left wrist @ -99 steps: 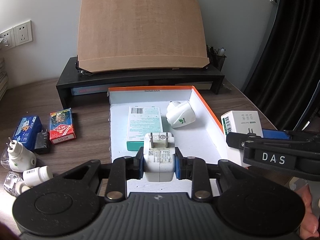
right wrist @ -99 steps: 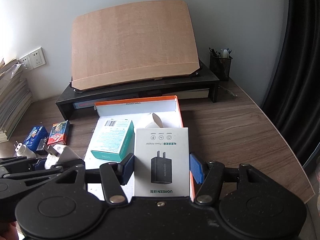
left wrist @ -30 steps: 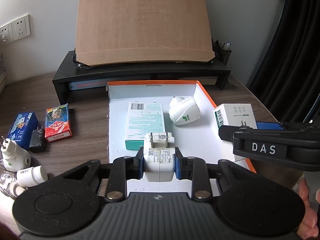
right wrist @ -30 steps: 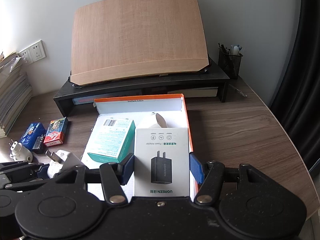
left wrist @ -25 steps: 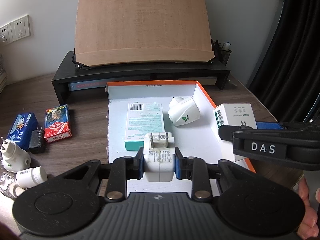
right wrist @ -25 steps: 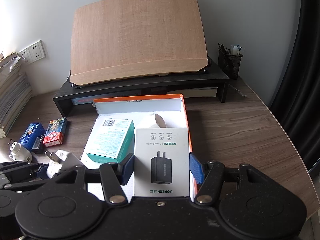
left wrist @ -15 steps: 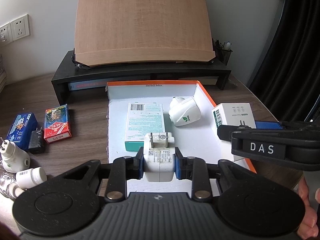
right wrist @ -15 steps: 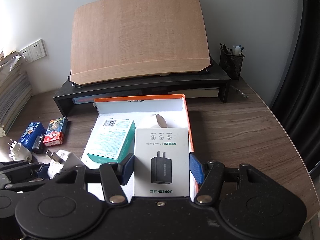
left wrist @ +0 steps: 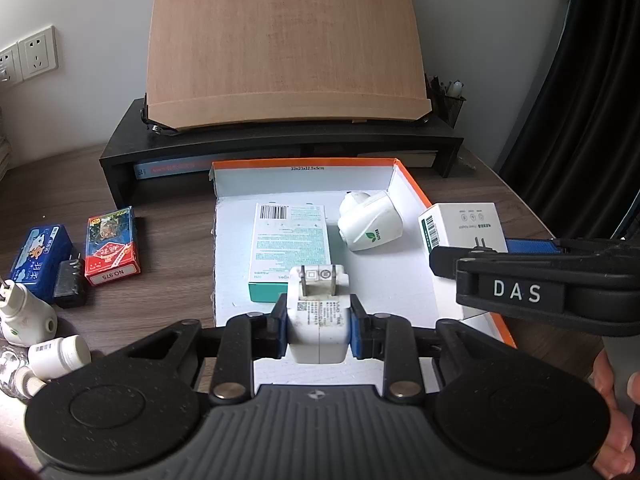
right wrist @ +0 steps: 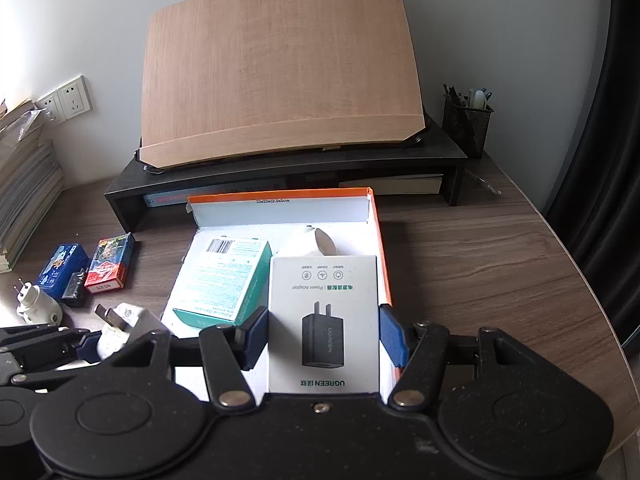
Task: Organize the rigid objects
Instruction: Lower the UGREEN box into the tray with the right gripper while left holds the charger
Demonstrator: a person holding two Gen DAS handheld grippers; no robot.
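A wooden desk (right wrist: pixel 480 264) held an orange-edged tray (left wrist: pixel 412 184). The left gripper (left wrist: pixel 319 322) clenched a white charger (left wrist: pixel 319 320) above the tray's six-o'clock edge; the right gripper (right wrist: pixel 323 336) grasped a white adapter box (right wrist: pixel 323 320) at three o'clock.

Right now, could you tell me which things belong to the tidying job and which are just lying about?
Job: white charger in left tool; adapter box in right tool; orange-edged tray; teal box.
Lying about: wooden board; pen holder; wall sockets.
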